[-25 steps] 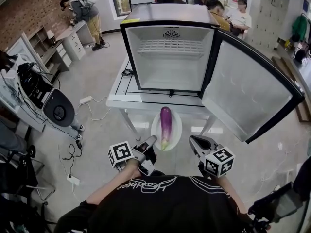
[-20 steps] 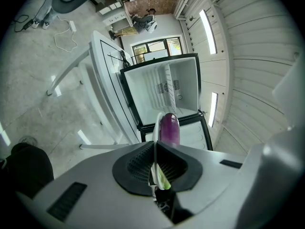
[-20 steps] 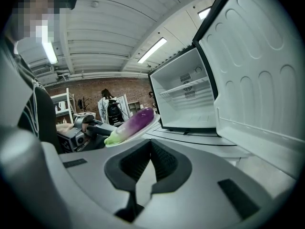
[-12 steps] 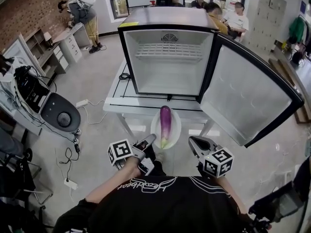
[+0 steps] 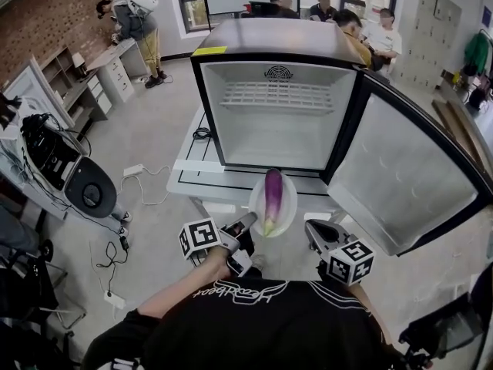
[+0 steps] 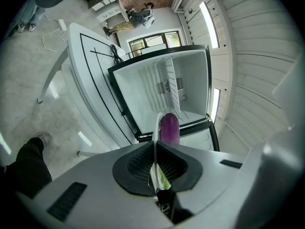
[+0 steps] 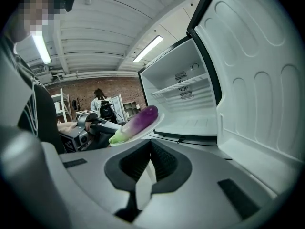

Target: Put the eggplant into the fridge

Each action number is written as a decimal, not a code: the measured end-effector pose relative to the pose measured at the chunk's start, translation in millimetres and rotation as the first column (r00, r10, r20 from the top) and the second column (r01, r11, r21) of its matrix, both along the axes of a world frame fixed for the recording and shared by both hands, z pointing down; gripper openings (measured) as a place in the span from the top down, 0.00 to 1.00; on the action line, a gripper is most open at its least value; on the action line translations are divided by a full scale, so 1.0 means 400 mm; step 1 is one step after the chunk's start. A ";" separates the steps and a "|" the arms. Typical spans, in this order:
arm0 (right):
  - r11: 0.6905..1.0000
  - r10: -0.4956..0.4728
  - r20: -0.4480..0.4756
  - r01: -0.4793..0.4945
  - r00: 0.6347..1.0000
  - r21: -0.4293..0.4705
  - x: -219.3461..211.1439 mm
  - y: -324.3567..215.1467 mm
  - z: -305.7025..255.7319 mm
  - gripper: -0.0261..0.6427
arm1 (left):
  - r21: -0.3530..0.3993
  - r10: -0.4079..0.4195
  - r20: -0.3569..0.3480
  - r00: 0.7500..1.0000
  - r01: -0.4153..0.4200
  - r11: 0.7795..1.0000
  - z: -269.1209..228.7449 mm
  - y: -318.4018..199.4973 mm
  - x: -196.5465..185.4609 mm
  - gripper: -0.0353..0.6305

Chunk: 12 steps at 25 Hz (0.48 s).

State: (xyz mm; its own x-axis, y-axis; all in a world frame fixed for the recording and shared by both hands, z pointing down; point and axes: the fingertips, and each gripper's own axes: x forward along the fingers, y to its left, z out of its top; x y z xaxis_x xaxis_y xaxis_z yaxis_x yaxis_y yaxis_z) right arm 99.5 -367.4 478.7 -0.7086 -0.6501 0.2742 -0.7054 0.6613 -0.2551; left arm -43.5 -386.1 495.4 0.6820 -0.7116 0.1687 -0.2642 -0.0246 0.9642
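A purple eggplant (image 5: 273,193) with a green stem end lies on a white plate (image 5: 290,206). My left gripper (image 5: 246,223) is shut on the plate's near-left rim and holds it in the air, level, just before the table's front edge. In the left gripper view the rim (image 6: 155,137) runs edge-on between the pads (image 6: 143,163), with the eggplant (image 6: 169,128) beyond. My right gripper (image 5: 311,229) hangs shut and empty right of the plate. Ahead, the small fridge (image 5: 277,122) stands open and empty, its door (image 5: 400,183) swung out right.
The fridge stands on a white table (image 5: 192,177) with a black cable (image 5: 202,133) on it. A wire shelf (image 5: 281,95) crosses the fridge's upper part. Equipment and floor cables (image 5: 123,230) lie at the left. Several people are behind the fridge.
Both grippers and the plate with the eggplant have moved forward toward the fridge; the plate's far edge now reaches the table's front edge. Both jaws stayed as they were.
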 end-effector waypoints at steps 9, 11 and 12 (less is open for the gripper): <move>0.998 0.055 0.014 -0.054 0.998 -0.027 -0.003 -0.142 -0.007 0.95 | -0.035 0.056 0.009 0.998 -0.056 0.998 0.004 -0.158 0.006 0.91; 0.997 0.063 0.014 -0.063 0.998 -0.037 -0.010 -0.166 -0.003 0.95 | -0.041 0.066 0.008 0.998 -0.065 0.997 0.005 -0.187 0.004 0.91; 0.997 0.066 0.014 -0.065 0.998 -0.042 -0.013 -0.177 -0.002 0.95 | -0.045 0.070 0.007 0.998 -0.070 0.997 0.007 -0.200 0.004 0.91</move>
State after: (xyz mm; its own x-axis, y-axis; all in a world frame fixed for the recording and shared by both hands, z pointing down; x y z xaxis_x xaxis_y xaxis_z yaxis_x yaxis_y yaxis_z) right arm 94.2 -438.0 477.8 -0.6691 -0.6838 0.2912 -0.7428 0.6025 -0.2921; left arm -41.9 -466.2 498.3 0.7281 -0.6538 0.2058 -0.2720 0.0001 0.9623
